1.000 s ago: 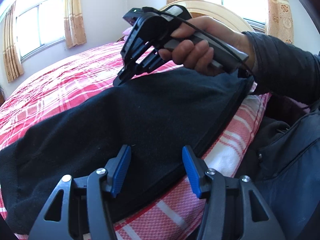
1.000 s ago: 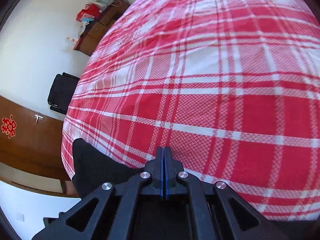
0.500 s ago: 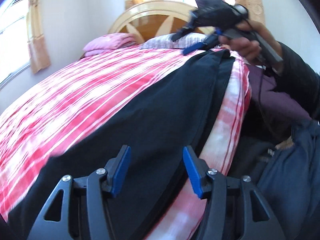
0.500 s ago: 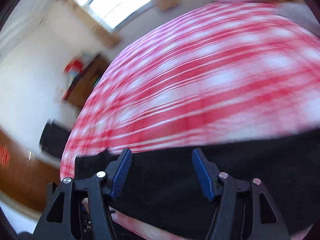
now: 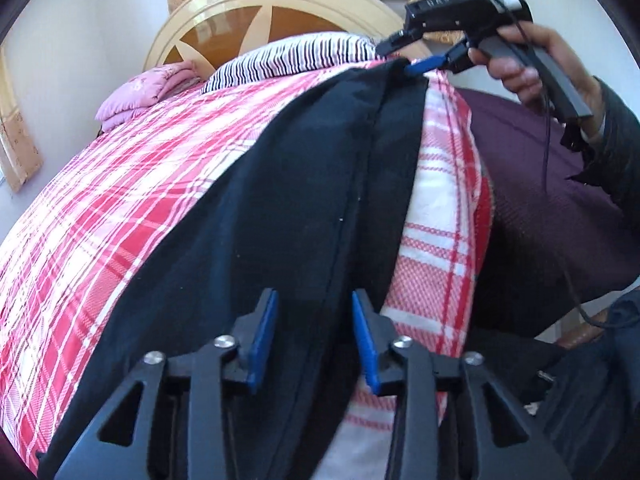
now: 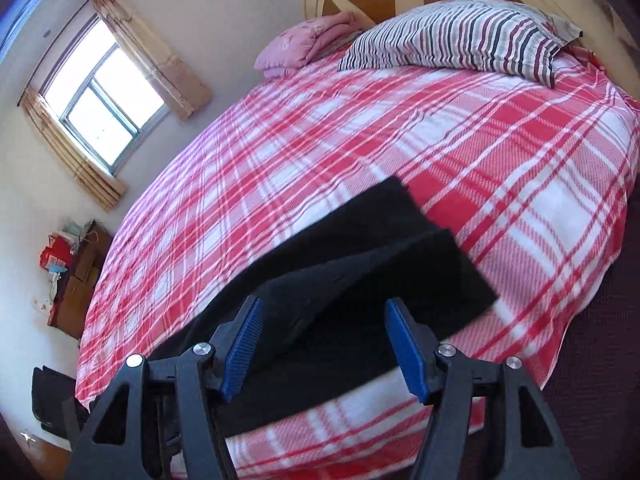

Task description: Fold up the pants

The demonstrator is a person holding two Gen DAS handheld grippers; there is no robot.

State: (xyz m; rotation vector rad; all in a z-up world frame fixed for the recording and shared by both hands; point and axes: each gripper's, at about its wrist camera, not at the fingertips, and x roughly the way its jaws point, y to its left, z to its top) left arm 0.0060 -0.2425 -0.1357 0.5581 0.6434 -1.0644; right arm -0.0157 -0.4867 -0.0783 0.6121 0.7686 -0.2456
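Black pants (image 5: pixel 304 208) lie lengthwise along the near edge of a bed covered in a red plaid sheet (image 5: pixel 132 184), one leg stacked on the other. The left hand-held gripper (image 5: pixel 314 344) hovers over one end with its jaws apart, grasping nothing. The right hand-held gripper (image 6: pixel 324 344), jaws also spread and released, hangs above the leg cuffs, probably lining up a pinch for folding end to end. A striped pillow (image 6: pixel 460 36) rests by the headboard (image 5: pixel 256 20).

Pants (image 6: pixel 360 280) lie on bed (image 6: pixel 400 128), pillow (image 6: pixel 460 36) behind.
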